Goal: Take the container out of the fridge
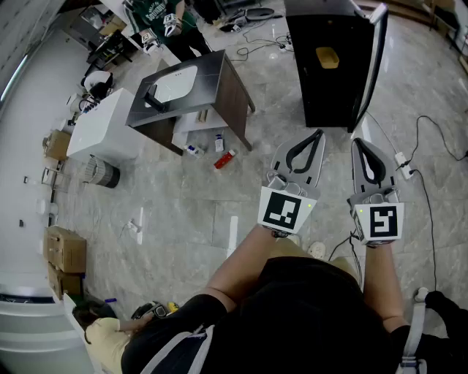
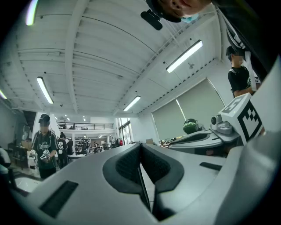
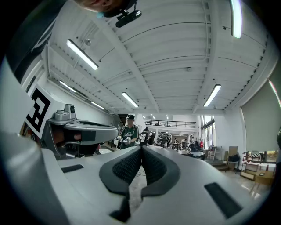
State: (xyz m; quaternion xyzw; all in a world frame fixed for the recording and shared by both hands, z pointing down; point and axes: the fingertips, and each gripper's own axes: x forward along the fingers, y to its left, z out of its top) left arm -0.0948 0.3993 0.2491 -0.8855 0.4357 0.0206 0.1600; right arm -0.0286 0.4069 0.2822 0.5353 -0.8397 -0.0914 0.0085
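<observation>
A pale grey stone-tiled floor (image 1: 183, 212) spreads across a big open hall, crossed here and there by loose cables (image 1: 428, 212); at the far side stands a black fridge (image 1: 322, 95) with its door (image 1: 371, 55) swung open to the right; the yellow container (image 1: 327, 57) shows as a small bright patch against the dark upper part of the fridge, though how it rests there cannot be made out; it lies well apart from both claws. The left claw (image 1: 317, 135) and the right claw (image 1: 359, 144) are held side by side in front of the person's body, near each other and pointing towards the fridge, each with its marker cube nearest the wrist. In the left gripper view the two dark ribbed pads (image 2: 127, 165) meet along a thin seam with nothing between them; in the right gripper view the pads (image 3: 127, 167) likewise press together on nothing, so both claws are closed and empty. To the left of the fridge stands a dark sink unit (image 1: 212, 80) with a white basin; a few small bottles (image 1: 224, 158) lie on the floor beside it; cardboard boxes (image 1: 64, 248) are stacked at the left edge; a person in a green shirt (image 1: 164, 18) stands at the far end; long strip lights (image 2: 184, 56) run along the white ceiling.
</observation>
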